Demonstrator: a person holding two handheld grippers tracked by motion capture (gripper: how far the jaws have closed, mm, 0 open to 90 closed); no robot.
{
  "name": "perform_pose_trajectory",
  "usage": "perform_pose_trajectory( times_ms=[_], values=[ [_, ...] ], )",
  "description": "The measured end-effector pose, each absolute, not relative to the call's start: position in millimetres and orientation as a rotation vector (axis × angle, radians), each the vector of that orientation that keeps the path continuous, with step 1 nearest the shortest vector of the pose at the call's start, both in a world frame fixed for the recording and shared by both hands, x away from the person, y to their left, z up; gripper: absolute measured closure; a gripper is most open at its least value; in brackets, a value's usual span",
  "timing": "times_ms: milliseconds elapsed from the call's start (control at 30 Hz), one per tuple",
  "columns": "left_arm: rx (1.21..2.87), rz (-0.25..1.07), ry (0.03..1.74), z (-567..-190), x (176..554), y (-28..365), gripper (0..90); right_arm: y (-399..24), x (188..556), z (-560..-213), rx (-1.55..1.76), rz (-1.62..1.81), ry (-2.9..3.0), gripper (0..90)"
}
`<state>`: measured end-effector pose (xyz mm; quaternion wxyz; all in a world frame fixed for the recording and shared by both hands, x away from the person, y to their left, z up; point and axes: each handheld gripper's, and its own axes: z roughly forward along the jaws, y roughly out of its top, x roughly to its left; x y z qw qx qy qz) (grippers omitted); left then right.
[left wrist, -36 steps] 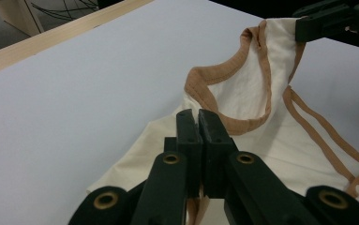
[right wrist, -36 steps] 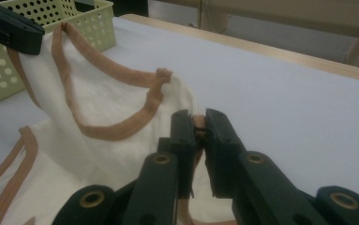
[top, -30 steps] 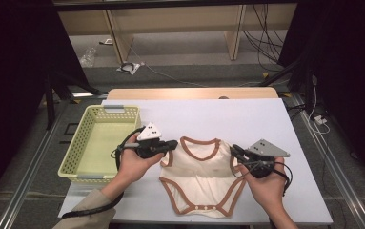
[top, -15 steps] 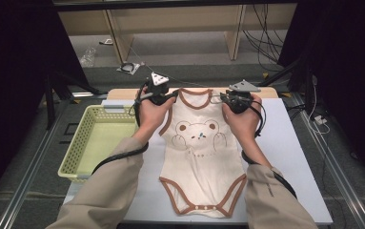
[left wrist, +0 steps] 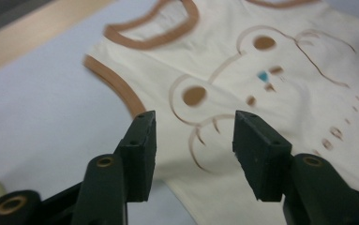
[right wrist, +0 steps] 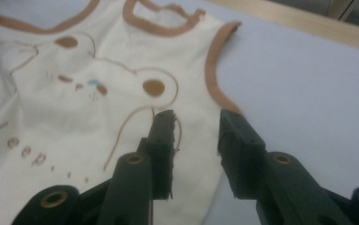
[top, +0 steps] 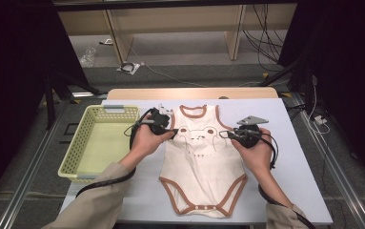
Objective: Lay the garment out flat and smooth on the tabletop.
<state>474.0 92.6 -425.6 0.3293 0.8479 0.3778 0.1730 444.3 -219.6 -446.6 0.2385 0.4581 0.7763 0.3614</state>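
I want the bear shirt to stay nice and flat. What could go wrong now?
1. Both grippers' jaws have just been opening; the left gripper and right gripper are open, low at the sides of the bodysuit. A pad might snag the cloth and wrinkle it.
2. A trailing cable could perhaps drag across it.
3. The basket sits close by the left arm and might get bumped.
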Motion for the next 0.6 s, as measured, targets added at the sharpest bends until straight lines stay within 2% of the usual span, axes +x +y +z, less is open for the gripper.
perform_pose_trajectory(
  times_ms=[333,600],
  values=[
    [2.364,0.306,0.906,-447,418,102,61.0,-242,408,-466,1.324,0.919,2.238,68.3],
    [2.466,0.212,0.863,-466,384,108,59.7,-250,381,-470,1.352,0.856,2.310,67.6]
  ],
)
